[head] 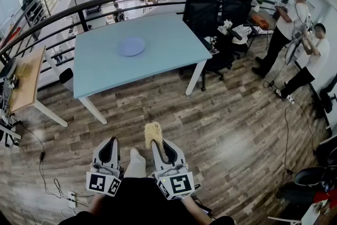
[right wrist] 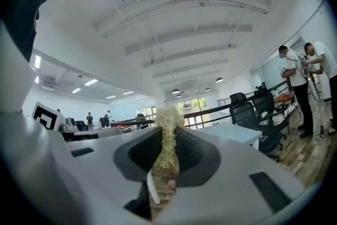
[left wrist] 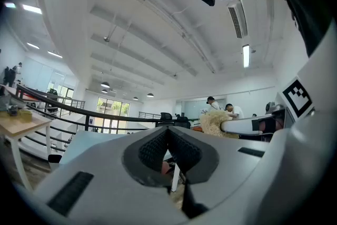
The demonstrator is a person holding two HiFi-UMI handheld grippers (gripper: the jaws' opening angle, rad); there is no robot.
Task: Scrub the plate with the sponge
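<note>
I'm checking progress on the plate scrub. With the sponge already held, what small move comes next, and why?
Probably step toward the table and bring the right tool forward: it is shut on the sponge, but the plate lies on the tabletop well ahead, untouched by it.

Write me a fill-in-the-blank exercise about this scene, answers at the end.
The right gripper is shut on the ___.
The left gripper is shut and holds ___.
The plate lies on the pale blue ___.
Missing words: sponge; nothing; table.
</note>
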